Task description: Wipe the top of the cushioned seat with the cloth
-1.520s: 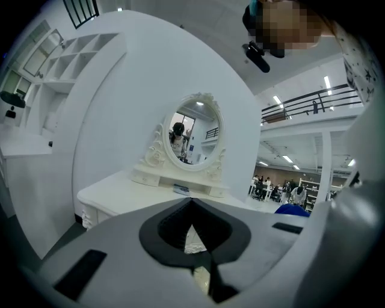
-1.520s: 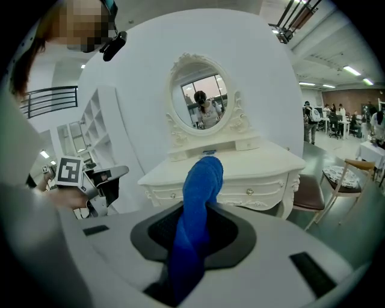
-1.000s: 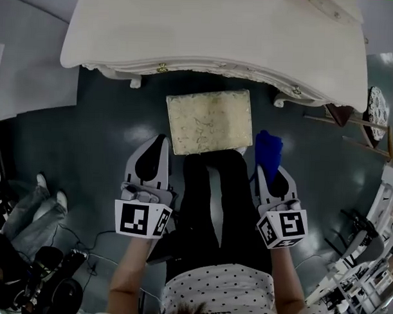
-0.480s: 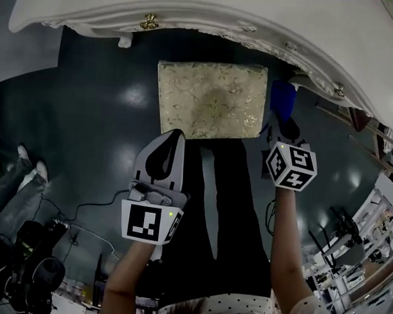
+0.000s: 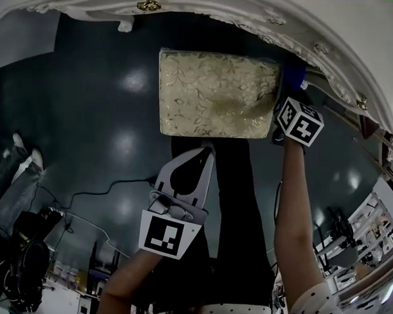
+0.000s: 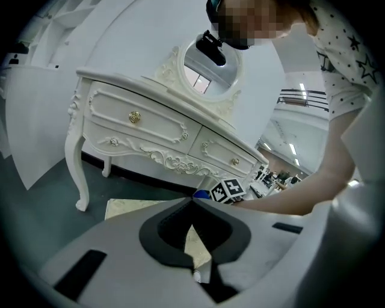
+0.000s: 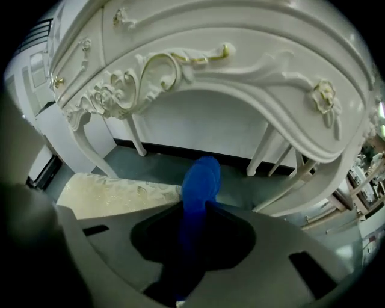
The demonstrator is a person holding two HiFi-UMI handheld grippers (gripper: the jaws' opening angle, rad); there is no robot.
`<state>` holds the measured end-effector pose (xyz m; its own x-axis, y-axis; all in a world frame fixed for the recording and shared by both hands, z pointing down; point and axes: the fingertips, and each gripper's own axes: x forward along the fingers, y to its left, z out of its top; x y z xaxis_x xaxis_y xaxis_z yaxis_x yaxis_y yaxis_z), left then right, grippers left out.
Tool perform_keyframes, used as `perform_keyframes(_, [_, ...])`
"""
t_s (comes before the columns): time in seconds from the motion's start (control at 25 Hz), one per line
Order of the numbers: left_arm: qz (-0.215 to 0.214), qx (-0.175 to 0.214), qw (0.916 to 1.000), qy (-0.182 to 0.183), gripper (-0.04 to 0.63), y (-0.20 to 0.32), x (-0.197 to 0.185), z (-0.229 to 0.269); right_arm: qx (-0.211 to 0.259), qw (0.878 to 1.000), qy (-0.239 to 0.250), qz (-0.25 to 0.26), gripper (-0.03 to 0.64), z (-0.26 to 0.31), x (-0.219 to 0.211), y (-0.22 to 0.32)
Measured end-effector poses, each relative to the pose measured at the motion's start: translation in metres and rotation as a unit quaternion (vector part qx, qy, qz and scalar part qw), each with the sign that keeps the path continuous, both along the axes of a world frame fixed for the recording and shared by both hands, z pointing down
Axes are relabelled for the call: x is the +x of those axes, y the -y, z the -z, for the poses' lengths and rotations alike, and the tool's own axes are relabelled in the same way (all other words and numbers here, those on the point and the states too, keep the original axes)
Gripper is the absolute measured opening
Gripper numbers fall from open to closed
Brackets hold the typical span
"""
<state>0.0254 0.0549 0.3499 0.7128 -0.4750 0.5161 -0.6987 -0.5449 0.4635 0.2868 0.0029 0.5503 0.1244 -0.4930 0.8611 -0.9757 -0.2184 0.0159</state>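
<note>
Right gripper (image 5: pixel 289 91): jaws closed narrow on the blue cloth (image 5: pixel 291 74), which fills the gap between them in the right gripper view (image 7: pixel 195 207).
Cloth: a bunched blue fold (image 7: pixel 201 180) sticking out past the right gripper's tips, pointing toward the underside of the dressing table.
Cushioned seat (image 5: pixel 215 96): a rectangular pad with a pale gold leaf pattern, ahead of the right gripper's tips and to their left. Its right end (image 7: pixel 114 194) reaches up to the cloth, but whether the two touch cannot be told.
Left gripper (image 5: pixel 206 149): jaw tips brought together, with nothing between them (image 6: pixel 191 202).
Seat from the left gripper: just ahead of the closed tips (image 6: pixel 129 208), with a strip of dark floor (image 5: pixel 107 137) between tips and near edge in the head view.
Right gripper from the left gripper: ahead and to the right, with its marker cube (image 6: pixel 228 189) and a bit of blue cloth (image 6: pixel 201 195) showing just over the left jaws.
Dressing table (image 5: pixel 329 55): white, carved, with gold handles, curving over and beyond the right gripper (image 7: pixel 240 72); ahead of the left gripper it stands behind the seat (image 6: pixel 150 129), with an oval mirror (image 6: pixel 207 63) on top.
Person's legs (image 5: pixel 236 206): in black trousers, between the two grippers, behind the seat's near edge.
Second person (image 5: pixel 16 172): legs and white shoes only, well to the left of the left gripper.
</note>
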Motion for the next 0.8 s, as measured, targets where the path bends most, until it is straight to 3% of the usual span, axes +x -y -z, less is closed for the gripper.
perform_keyframes(0.16, [0.013, -0.021, 0.9997, -0.006, -0.003, 0.005, 0.001, -0.009, -0.024, 1.000, 0.009, -0.001, 0.089, -0.023, 0.000, -0.001])
perform_keyframes(0.4, [0.017, -0.020, 0.9997, 0.003, -0.003, 0.011, -0.009, -0.008, -0.041, 0.998, 0.007, 0.036, 0.089, -0.026, -0.003, 0.001])
perform_keyframes(0.52, [0.018, -0.019, 0.9997, 0.005, -0.003, 0.013, -0.012, -0.008, -0.040, 0.998, 0.006, 0.051, 0.089, -0.022, -0.011, 0.006])
perform_keyframes(0.8, [0.011, -0.012, 0.9999, -0.002, -0.003, 0.011, -0.010, -0.001, -0.027, 0.999, 0.006, 0.033, 0.089, -0.013, -0.018, 0.008])
